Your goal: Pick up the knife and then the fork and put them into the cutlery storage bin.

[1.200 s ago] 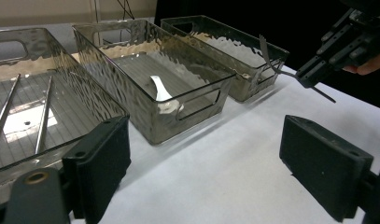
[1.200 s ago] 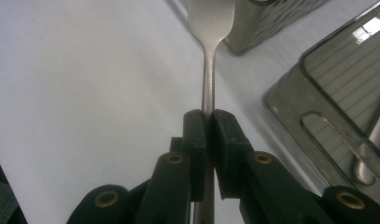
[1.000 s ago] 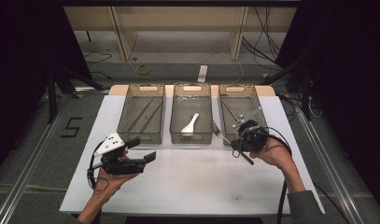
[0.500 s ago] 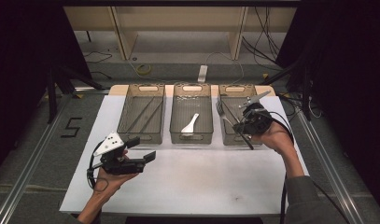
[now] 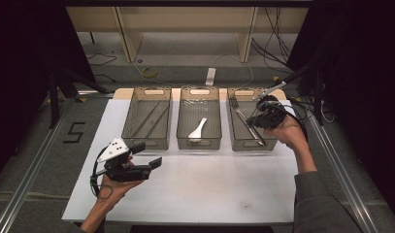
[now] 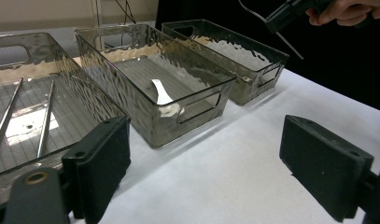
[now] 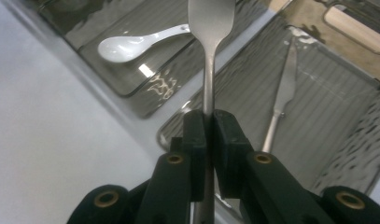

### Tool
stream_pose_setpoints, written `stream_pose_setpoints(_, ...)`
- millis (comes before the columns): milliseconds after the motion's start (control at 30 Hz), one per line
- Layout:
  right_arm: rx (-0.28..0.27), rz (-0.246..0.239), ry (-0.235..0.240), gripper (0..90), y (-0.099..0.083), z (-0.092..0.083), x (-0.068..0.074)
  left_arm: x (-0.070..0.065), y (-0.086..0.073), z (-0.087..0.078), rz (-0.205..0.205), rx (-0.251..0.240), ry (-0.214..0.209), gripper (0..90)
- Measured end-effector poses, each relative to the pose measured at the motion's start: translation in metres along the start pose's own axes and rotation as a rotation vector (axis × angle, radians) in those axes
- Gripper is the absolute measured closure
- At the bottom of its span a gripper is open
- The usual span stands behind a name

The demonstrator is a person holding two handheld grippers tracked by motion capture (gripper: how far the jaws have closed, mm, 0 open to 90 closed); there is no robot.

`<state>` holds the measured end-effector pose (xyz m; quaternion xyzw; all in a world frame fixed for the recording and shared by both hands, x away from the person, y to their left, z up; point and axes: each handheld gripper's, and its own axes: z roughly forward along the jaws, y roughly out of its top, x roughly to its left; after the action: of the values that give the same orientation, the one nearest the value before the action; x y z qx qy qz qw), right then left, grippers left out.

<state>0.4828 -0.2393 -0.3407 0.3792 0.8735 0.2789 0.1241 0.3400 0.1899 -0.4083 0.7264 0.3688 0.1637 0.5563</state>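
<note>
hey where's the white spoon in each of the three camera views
High view: the white spoon lies in the middle bin, centre of the picture.
Left gripper view: it lies on that bin's floor, left of centre, seen through the clear wall.
Right gripper view: upper left, left of the metal utensil pinched in the right gripper.
Shared landmark: the middle bin around the spoon.

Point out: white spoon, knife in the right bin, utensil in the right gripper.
white spoon [image 7: 131, 44], right gripper view, on its bowl.
knife [image 7: 285, 88], right gripper view, on its blade.
metal utensil [image 7: 209, 70], right gripper view, on its handle.
</note>
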Motion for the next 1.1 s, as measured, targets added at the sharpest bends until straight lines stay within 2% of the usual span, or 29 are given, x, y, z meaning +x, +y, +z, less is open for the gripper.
stream_pose_setpoints(300, 0.001, 0.057, -0.036, 84.7, 0.009, 0.006, -0.02, 0.0, 0.0, 0.0, 0.001, -0.001, 0.0, 15.6)
stream_pose_setpoints(767, 0.02, 0.11, -0.059, 84.7, 0.015, 0.023, -0.036, 0.0, 0.0, 0.0, 0.001, 0.0, -0.003, 15.6)
stream_pose_setpoints(1100, 0.021, 0.159, -0.093, 84.7, 0.016, 0.034, -0.045, 0.0, 0.0, 0.0, 0.003, -0.001, -0.003, 15.6)
